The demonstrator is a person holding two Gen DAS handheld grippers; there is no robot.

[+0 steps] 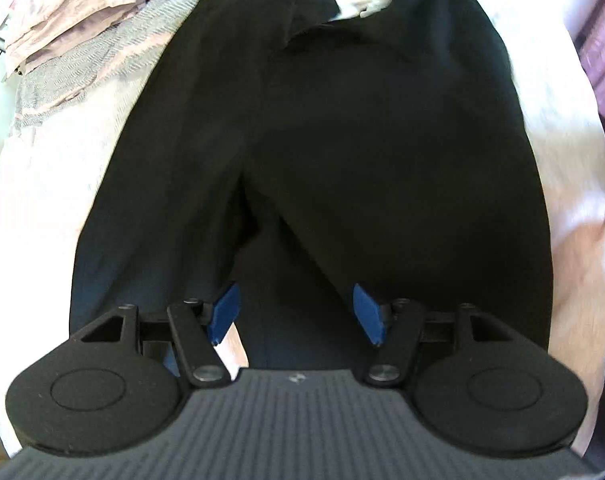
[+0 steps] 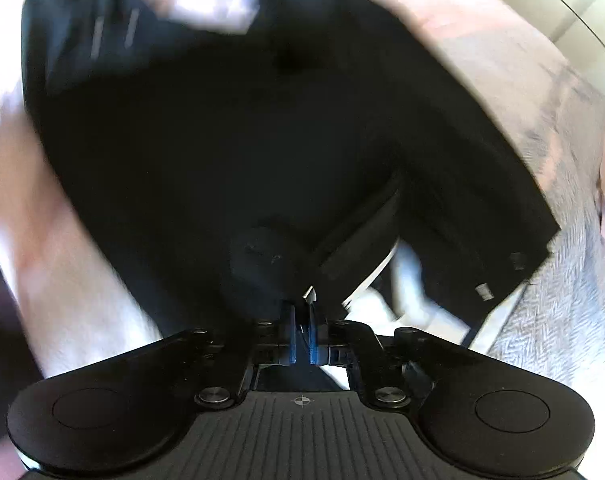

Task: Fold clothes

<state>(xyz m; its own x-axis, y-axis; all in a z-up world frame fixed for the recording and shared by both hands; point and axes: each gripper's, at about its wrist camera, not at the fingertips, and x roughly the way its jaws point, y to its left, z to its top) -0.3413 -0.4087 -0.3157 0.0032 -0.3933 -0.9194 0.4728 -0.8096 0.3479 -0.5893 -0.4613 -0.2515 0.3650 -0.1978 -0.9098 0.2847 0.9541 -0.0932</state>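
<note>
The black pants (image 1: pixel 322 140) lie spread out on a pale pink sheet (image 1: pixel 54 200), filling the middle of both views. The left tool (image 1: pixel 295 314) is open above the pant legs, holding nothing. The right tool (image 2: pixel 301 334) is closed, pinching the black cloth. A gray knit cloth (image 1: pixel 86 60) sits upper left.

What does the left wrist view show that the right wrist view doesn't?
Only the left wrist view shows the open left gripper above the legs of the black trousers, and the folded pink clothes at top left. Only the right wrist view shows the right gripper shut at the trousers' waistband edge; blur hides how much cloth it holds. Both show the trousers and the grey herringbone cloth.
</note>
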